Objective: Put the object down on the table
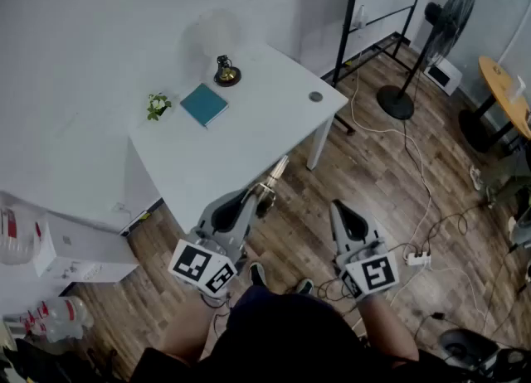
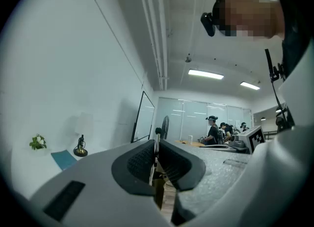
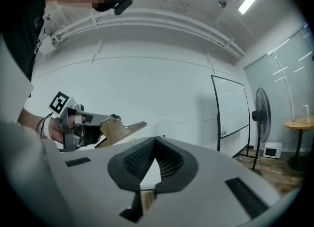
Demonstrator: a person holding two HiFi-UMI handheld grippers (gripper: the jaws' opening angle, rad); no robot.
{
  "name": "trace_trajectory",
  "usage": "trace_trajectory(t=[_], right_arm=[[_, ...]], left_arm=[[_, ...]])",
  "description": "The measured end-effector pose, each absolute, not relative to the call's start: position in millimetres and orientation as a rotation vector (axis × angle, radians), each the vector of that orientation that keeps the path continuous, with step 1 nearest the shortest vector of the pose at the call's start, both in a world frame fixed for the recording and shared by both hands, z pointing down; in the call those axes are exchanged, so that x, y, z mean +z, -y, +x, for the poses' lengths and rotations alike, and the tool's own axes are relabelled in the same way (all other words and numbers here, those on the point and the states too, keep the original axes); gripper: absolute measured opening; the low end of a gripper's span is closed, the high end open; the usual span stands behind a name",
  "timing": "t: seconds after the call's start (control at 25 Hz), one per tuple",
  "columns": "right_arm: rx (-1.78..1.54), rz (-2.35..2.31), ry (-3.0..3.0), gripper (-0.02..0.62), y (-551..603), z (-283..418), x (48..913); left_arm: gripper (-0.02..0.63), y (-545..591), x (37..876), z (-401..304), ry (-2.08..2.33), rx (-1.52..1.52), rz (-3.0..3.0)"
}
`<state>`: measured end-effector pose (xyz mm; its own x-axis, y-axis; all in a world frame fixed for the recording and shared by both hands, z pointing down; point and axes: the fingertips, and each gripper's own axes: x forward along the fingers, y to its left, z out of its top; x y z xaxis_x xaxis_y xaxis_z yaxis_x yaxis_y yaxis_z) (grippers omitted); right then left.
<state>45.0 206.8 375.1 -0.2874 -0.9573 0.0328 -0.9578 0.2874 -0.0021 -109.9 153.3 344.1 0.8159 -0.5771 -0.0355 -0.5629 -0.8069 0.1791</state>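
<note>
The left gripper (image 1: 263, 197) is clamped edge-on on a thin tan plate (image 1: 277, 171) just off the white table (image 1: 249, 137). The plate is probably light and stiff, so grip its flat faces. The right gripper (image 1: 336, 206) is closed and empty.

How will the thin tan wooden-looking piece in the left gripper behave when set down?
The thin tan wooden-looking piece juts straight from the left gripper, so probably stiff. Being flat, it likely won't roll.

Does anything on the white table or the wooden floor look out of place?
Nothing stands out on the white table; its things sit in order. On the wooden floor, a loose white cable snakes to a white power strip near the person's shoes, which looks untidy.
</note>
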Motion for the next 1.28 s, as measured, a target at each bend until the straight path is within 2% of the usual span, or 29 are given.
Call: trace_trajectory(t=[0.4,0.92,1.28], right_arm=[[0.034,1.875,2.442,0.002,-185.5,2.8,377.4],[0.008,2.032,2.298,0.005,-137.8,-18.6,366.0],[0.044,2.076,2.229,0.005,-123.9,0.9,378.1]], left_arm=[[0.026,-130.6,353.0,-150.9,0.838,-0.168,2.793],[0.026,-47.7,343.4,-202.0,0.773,-0.254,2.814],[0.026,-4.6,354.0,-189.0,0.77,-0.229,2.805]])
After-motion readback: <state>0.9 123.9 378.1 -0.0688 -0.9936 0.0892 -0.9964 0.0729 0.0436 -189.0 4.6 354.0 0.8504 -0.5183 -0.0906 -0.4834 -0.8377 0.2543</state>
